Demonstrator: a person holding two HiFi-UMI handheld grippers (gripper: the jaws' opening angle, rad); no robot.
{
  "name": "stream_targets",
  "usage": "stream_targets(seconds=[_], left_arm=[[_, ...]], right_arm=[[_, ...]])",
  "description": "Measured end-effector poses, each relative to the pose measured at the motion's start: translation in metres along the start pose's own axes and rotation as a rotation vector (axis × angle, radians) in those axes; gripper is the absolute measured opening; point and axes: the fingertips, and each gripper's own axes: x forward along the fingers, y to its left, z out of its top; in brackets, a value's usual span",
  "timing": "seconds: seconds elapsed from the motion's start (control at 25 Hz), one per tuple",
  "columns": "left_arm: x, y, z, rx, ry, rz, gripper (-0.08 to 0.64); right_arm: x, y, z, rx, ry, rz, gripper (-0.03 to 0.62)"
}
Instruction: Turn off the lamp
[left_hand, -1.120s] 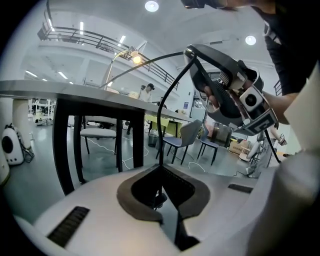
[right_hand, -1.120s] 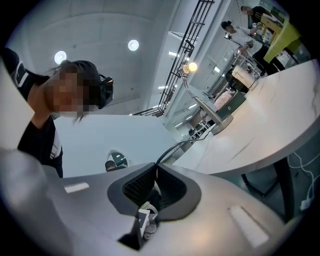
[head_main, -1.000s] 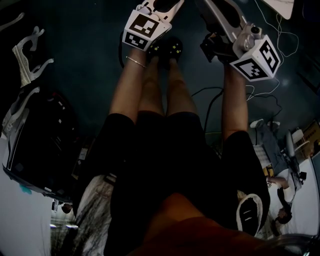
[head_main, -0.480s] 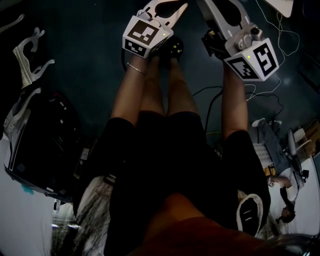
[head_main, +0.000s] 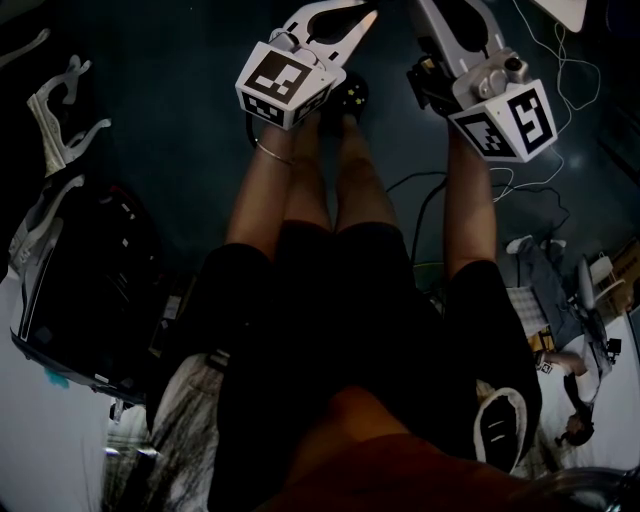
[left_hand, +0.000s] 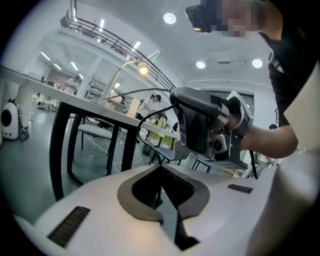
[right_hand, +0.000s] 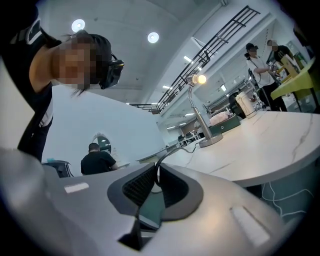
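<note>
The desk lamp (right_hand: 196, 111) stands on a white table (right_hand: 260, 142), its head lit; it is some way beyond my right gripper (right_hand: 158, 167). That gripper's jaws are shut, with a thin dark cable line running at their tips; I cannot tell whether it is pinched. In the left gripper view the same lamp (left_hand: 142, 69) glows far off on the table (left_hand: 85, 102). My left gripper (left_hand: 161, 169) is shut and holds nothing. In the head view both grippers are held out over the person's legs, left gripper (head_main: 352, 18) and the right gripper's marker cube (head_main: 505, 115).
The right gripper's body (left_hand: 207, 125) fills the middle of the left gripper view. Loose cables (head_main: 540, 190) lie on the dark floor, and a dark bag (head_main: 80, 280) sits at the left. People stand by the table's far end (right_hand: 257, 62); one person sits (right_hand: 97, 161).
The left gripper has risen a little and rolled, its marker cube shifting up and left in the head view. The right gripper has rolled slightly in place.
</note>
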Motion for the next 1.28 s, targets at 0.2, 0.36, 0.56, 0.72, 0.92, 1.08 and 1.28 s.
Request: stream_targets(seconds=[0.2,0.36,0.56,0.72,0.92,1.08,1.28], left_arm=[[-0.004,-0.007,0.01,-0.025,-0.021,-0.004,0.009],[-0.005,-0.012,0.01,-0.017,-0.025,-0.02,0.009],[-0.008,-0.014,0.015,-0.044,-0.052,-0.029,0.009],[-0.01,-0.017,0.021,-0.043,-0.071,-0.036,0.009],[-0.014,-0.015,0.029,-0.043,-0.079,-0.031,0.009],[-0.018,-0.015,0.037,-0.049,-0.094,-0.035,0.009],[-0.022,-0.014,0.051,-0.064,-0.111,-0.051,0.009]], right_arm=[[-0.006,-0.003,0.007,-0.02,-0.03,-0.025,0.018],[-0.011,-0.008,0.008,-0.031,-0.039,-0.051,0.018],[-0.014,-0.012,0.003,-0.043,-0.01,-0.079,0.029],[-0.016,-0.011,0.0,-0.04,-0.006,-0.08,0.029],[-0.017,-0.011,-0.003,-0.037,0.004,-0.077,0.029],[-0.018,-0.011,-0.006,-0.03,0.005,-0.073,0.029],[-0.02,-0.011,-0.013,-0.028,0.015,-0.074,0.029]])
